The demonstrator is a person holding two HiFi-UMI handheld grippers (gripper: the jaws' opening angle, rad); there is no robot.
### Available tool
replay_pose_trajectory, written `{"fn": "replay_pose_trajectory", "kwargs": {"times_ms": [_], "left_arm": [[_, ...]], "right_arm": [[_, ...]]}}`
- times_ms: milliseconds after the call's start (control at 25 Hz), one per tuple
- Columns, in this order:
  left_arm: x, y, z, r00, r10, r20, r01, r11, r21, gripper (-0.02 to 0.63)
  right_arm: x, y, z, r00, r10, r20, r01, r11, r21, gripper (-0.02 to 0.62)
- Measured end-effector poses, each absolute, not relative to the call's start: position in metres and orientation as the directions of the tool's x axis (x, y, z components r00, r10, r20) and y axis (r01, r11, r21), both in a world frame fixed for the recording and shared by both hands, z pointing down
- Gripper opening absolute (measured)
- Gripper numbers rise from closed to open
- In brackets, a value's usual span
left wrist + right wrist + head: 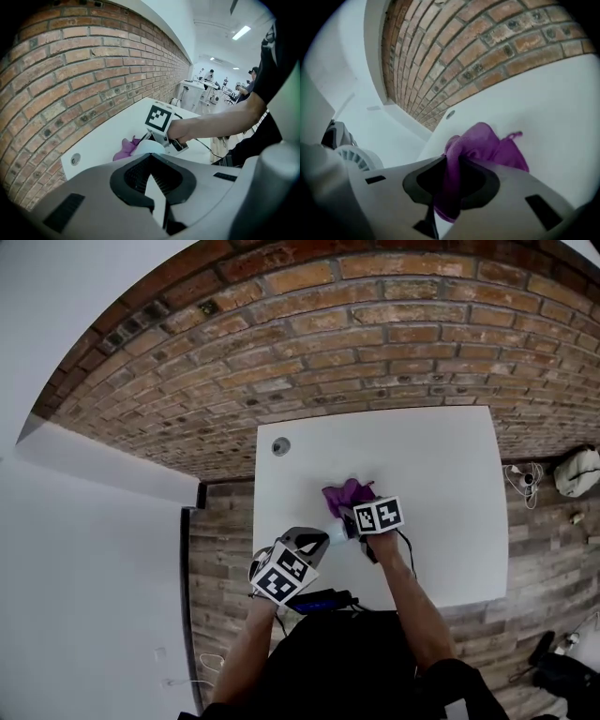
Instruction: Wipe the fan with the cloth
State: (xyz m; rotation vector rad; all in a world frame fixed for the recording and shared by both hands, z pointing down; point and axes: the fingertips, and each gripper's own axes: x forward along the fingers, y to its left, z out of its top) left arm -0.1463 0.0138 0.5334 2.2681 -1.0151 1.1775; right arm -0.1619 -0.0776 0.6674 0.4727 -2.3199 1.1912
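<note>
Clearly the right gripper clamps the cloth; a hard swipe could tip the fan beside the closed left gripper.

Most of the fan behind left gripper.

**Purple cloth gripped, white fan beside it**

The cloth is purple and bunched, pinched in the right gripper's jaws. Its loose end, with a small loop, lies on the white desk. The small white fan, round with a ribbed grille, sits just beside it at the left gripper's tip, a white part of it between the closed jaws.
</note>
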Motion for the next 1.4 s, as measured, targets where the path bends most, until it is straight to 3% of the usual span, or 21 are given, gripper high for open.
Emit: {"fn": "replay_pose_trajectory", "kwargs": {"times_ms": [320, 560, 680, 840, 1000, 1160, 1400], "left_arm": [[-0.148, 0.012, 0.531, 0.394, -0.428, 0.813, -0.746, -0.666, 0.010, 0.005], [-0.145, 0.012, 0.532, 0.402, -0.427, 0.810, -0.736, -0.677, 0.008, 0.005], [-0.147, 0.016, 0.530, 0.418, -0.428, 0.801, -0.727, -0.686, 0.013, 0.005], [-0.145, 0.031, 0.526, 0.460, -0.382, 0.802, -0.699, -0.712, 0.062, 0.005], [-0.133, 0.051, 0.547, 0.473, -0.249, 0.845, -0.634, -0.762, 0.130, 0.005], [-0.141, 0.047, 0.555, 0.430, -0.260, 0.865, -0.674, -0.729, 0.116, 0.005], [-0.170, 0.027, 0.554, 0.368, -0.327, 0.871, -0.737, -0.673, 0.059, 0.005]], "right_arm": [[-0.121, -0.026, 0.686, -0.806, -0.113, 0.581, -0.565, 0.441, -0.698, 0.074], [-0.098, 0.040, 0.689, -0.796, 0.087, 0.598, -0.488, 0.493, -0.720, 0.074], [-0.087, -0.003, 0.663, -0.817, -0.027, 0.576, -0.513, 0.491, -0.704, 0.074], [-0.105, -0.084, 0.587, -0.879, -0.188, 0.437, -0.458, 0.585, -0.670, 0.074], [-0.153, -0.092, 0.544, -0.928, -0.059, 0.367, -0.292, 0.727, -0.621, 0.074], [-0.174, -0.065, 0.553, -0.887, 0.085, 0.454, -0.209, 0.802, -0.559, 0.074], [-0.145, -0.051, 0.558, -0.893, -0.008, 0.450, -0.315, 0.726, -0.611, 0.074]]}}
